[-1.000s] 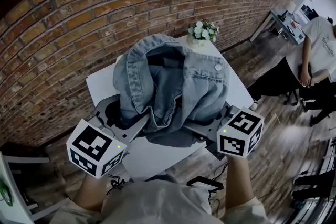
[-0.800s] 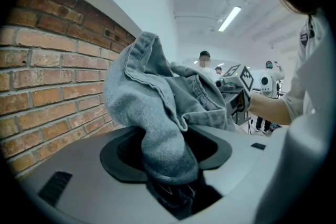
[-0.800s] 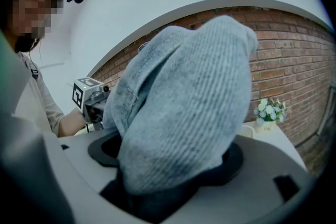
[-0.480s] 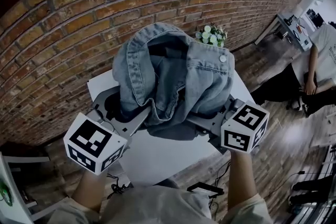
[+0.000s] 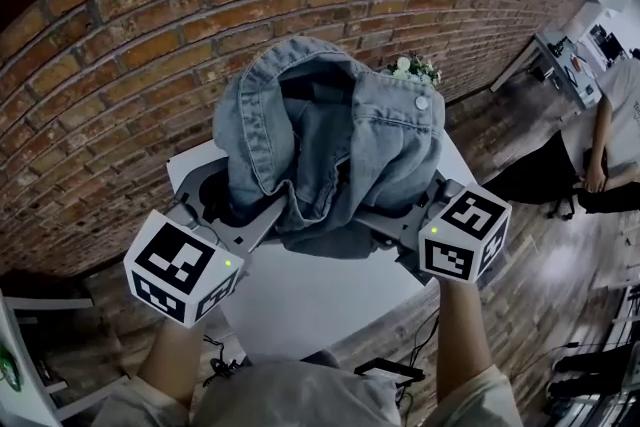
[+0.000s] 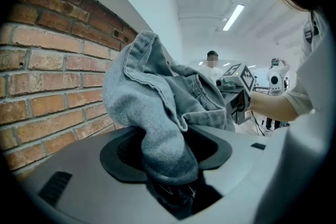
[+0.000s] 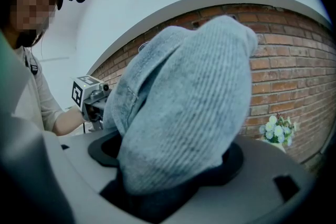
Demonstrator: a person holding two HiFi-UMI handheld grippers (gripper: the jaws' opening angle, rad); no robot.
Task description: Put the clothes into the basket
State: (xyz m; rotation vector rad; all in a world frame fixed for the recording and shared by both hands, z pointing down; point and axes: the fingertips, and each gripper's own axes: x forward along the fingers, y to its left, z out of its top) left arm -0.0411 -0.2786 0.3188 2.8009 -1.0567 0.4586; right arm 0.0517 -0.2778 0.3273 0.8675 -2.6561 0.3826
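As seen from the head, the left claw (image 5: 243,233) and the right claw (image 5: 405,223) both hold one blue jean jacket (image 5: 330,140). It sits bunched up on top of the two claws and between them, above the white table (image 5: 300,300).

From the left claw's own view, its jaws pinch a thick fold of the jacket (image 6: 157,128). The rest goes up and to the right, toward the other claw.

From the right claw's own view, its jaws squeeze a fat wad of the jacket (image 7: 184,113), which fills the space above them. Flowers (image 7: 276,128) sit off to its right.
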